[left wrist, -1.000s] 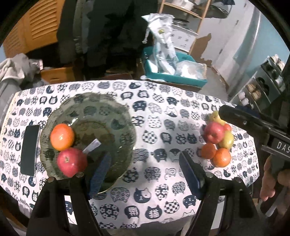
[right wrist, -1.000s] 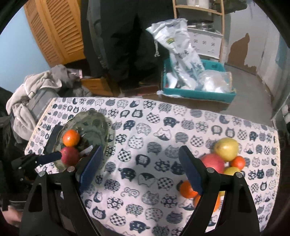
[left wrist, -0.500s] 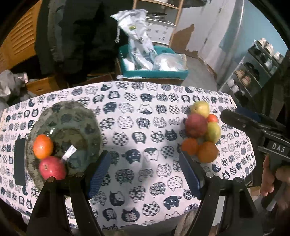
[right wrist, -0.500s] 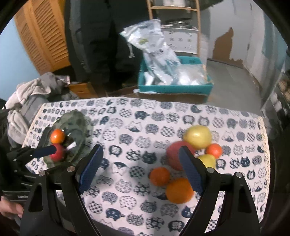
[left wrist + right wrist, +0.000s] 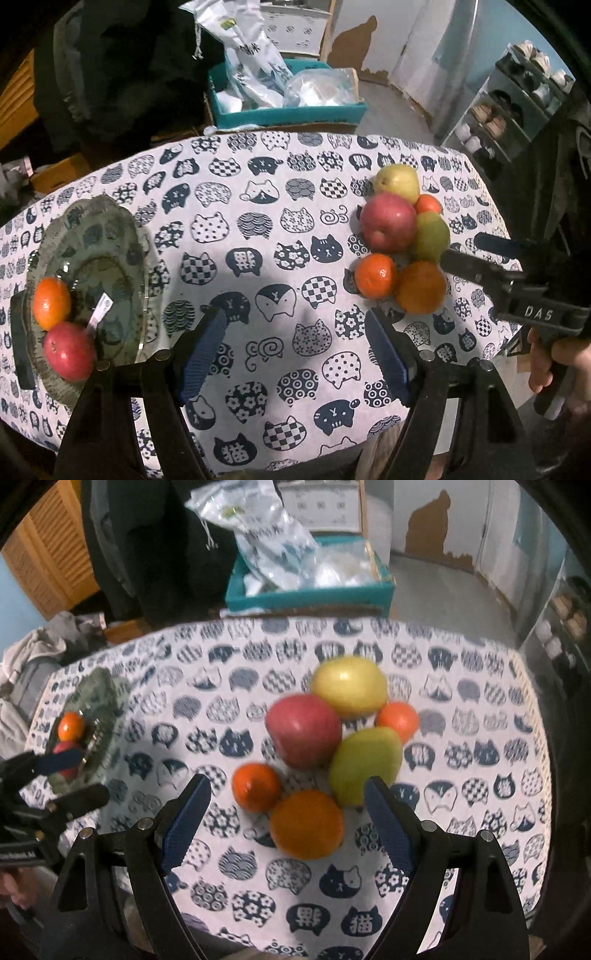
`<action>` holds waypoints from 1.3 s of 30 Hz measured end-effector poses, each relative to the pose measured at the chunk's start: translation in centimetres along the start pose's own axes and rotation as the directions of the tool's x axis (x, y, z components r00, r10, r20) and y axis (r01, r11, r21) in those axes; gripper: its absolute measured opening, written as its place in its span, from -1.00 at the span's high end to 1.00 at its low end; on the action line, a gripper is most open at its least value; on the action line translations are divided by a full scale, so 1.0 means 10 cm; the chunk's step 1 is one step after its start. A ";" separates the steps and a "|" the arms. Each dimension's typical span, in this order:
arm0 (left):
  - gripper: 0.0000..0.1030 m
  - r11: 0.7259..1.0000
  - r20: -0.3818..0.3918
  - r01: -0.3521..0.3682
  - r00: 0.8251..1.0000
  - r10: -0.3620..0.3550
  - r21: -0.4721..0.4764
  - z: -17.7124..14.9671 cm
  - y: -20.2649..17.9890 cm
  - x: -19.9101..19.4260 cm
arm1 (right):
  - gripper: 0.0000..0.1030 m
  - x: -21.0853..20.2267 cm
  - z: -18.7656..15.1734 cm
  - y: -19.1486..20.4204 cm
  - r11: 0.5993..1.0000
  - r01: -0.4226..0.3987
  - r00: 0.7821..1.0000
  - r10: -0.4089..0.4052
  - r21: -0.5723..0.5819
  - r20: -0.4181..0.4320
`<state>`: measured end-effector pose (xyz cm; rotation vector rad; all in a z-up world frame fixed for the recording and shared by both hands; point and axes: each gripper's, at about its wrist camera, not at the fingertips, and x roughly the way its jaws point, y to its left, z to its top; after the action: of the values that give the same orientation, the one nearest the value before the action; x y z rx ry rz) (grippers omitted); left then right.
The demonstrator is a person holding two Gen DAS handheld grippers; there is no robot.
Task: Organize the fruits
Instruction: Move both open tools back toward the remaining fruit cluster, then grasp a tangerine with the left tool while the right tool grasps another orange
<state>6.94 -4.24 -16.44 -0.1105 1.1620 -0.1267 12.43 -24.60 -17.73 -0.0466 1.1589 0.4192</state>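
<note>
Hovering: right tool [image 5: 284,823] released over large orange [image 5: 306,825] | left tool [image 5: 295,354] released, empty, above tablecloth [image 5: 258,229]

Cat-print tablecloth [image 5: 280,221]: covers the table below me. Clear glass dish [image 5: 110,236]: on the cloth's left end; in it, a small orange mandarin [image 5: 51,308] with a red apple [image 5: 69,350] touching it on the near side. Cluster of six loose fruits [image 5: 325,753]: on the cloth's right end, touching one another, well apart from the dish. Teal crate of plastic bags [image 5: 288,107]: on the floor behind the table.
</note>
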 end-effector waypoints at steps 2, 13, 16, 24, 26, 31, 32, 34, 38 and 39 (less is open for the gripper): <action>-0.54 1.000 -0.024 -0.003 1.000 0.003 0.006 -0.01 -0.02 0.09 | -0.66 0.07 -0.04 -0.03 1.000 0.000 1.000 0.000 0.002 -0.021; -0.54 1.000 -0.102 -0.006 0.995 0.007 0.018 -0.07 -0.11 0.41 | -0.66 0.50 -0.24 -0.13 1.000 0.002 0.991 -0.002 0.002 -0.131; -0.54 1.000 -0.110 -0.004 0.994 0.005 0.014 -0.06 -0.12 0.45 | -0.62 0.62 -0.29 -0.15 1.000 -0.003 0.989 0.003 0.002 -0.150; -0.54 1.000 -0.108 0.012 0.994 -0.010 0.014 0.00 -0.19 0.51 | -0.31 0.78 -0.32 -0.15 1.000 -0.030 0.987 0.030 0.004 -0.159; -0.54 1.000 -0.108 0.026 0.994 -0.025 0.009 0.03 -0.22 0.54 | -0.30 0.76 -0.33 -0.16 1.000 -0.029 0.987 0.029 0.001 -0.158; -0.54 0.998 -0.109 0.062 0.992 -0.063 -0.005 0.11 -0.33 0.64 | -0.29 0.62 -0.40 -0.26 1.000 -0.018 0.987 0.019 0.008 -0.159; -0.54 0.998 -0.110 0.068 0.992 -0.068 -0.006 0.12 -0.36 0.67 | -0.29 0.58 -0.41 -0.27 1.000 -0.015 0.988 0.016 0.007 -0.156; -0.54 0.997 -0.112 0.076 0.991 -0.077 -0.008 0.15 -0.41 0.72 | -0.29 0.49 -0.44 -0.31 1.000 -0.005 0.990 0.005 0.005 -0.144; -0.56 0.996 -0.120 0.084 0.989 -0.081 0.014 0.21 -0.56 0.84 | -0.29 0.37 -0.48 -0.44 0.999 0.020 0.993 -0.017 0.027 -0.115; -0.56 0.996 -0.122 0.084 0.989 -0.080 0.026 0.23 -0.61 0.88 | -0.29 0.33 -0.50 -0.51 0.999 0.026 0.994 -0.022 0.041 -0.107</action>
<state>12.25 -11.56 -22.56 -0.1251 1.2759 -0.2265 10.91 -29.59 -23.63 -0.0462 1.2704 0.3741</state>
